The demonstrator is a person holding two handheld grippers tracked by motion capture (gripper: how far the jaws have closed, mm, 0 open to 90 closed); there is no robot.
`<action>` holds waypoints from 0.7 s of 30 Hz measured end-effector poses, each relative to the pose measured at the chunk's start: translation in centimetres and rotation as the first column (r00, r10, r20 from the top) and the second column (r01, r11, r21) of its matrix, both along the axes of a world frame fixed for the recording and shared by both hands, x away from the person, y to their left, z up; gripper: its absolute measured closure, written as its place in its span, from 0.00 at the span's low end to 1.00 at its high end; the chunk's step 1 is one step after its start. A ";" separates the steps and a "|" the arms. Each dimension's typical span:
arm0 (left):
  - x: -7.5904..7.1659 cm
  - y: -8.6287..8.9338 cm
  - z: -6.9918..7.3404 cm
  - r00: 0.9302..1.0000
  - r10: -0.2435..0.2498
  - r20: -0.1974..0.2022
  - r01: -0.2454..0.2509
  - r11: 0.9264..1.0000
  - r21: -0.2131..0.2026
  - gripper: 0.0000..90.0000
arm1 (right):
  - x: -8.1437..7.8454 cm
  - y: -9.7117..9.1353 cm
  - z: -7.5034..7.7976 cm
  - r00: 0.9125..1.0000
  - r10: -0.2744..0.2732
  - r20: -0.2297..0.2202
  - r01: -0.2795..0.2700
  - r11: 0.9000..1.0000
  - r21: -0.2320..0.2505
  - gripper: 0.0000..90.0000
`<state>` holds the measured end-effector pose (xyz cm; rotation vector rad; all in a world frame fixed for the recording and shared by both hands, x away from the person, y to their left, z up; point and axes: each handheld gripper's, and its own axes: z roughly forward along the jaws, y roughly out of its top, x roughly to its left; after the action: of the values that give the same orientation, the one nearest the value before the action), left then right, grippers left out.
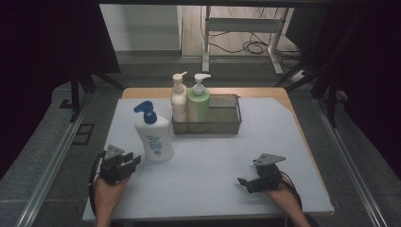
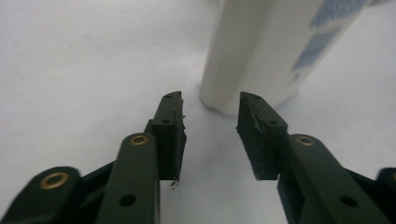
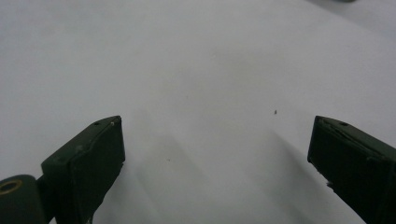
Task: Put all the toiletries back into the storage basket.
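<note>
Take the wire basket point(image 1: 231, 124) at the far middle of the white table top point(image 1: 208, 179) as your reference: it already carries a cream pump bottle point(image 1: 178, 98) and a green pump bottle point(image 1: 198, 101), both upright and packed into its left end, which leaves the right part free, presumably for more bottles. The white lotion bottle with the blue pump point(image 1: 152, 135) stands upright on the table in front of the basket and off to its left, apart from it, so it looks like the next one to go in. Your left gripper point(image 1: 128, 161) sits just to the left of that bottle and well in front of the basket; in the left gripper view point(image 2: 210, 116) its jaws stand partly apart with nothing between them, and the bottle's base point(image 2: 254, 51) lies just beyond the tips, untouched. That gap looks narrower than the bottle body, so you would likely need to widen it before closing in. Your right gripper point(image 1: 247, 182) rests low over bare table, well in front of the basket's right end, with jaws spread wide and empty point(image 3: 215, 140), probably parked out of the way.
</note>
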<state>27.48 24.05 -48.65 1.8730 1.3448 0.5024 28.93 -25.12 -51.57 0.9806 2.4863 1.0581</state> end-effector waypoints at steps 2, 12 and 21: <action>0.5 -0.1 0.1 1.000 -0.003 0.001 0.003 1.000 0.011 0.74 | 0.1 0.1 -0.3 1.000 0.008 -0.006 -0.008 1.000 -0.007 0.05; 3.4 -0.4 0.0 0.999 -0.020 -0.028 0.021 1.000 0.014 0.99 | 0.0 0.2 -0.6 1.000 0.016 -0.001 -0.016 1.000 -0.024 0.05; 5.6 -0.6 -1.3 0.999 -0.020 -0.032 0.019 1.000 -0.016 0.99 | 0.0 0.2 -0.7 1.000 0.017 -0.002 -0.017 1.000 -0.022 0.05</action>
<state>33.12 23.46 -49.94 1.8870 1.3463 0.4522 28.95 -24.96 -52.25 0.9556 2.5066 1.0327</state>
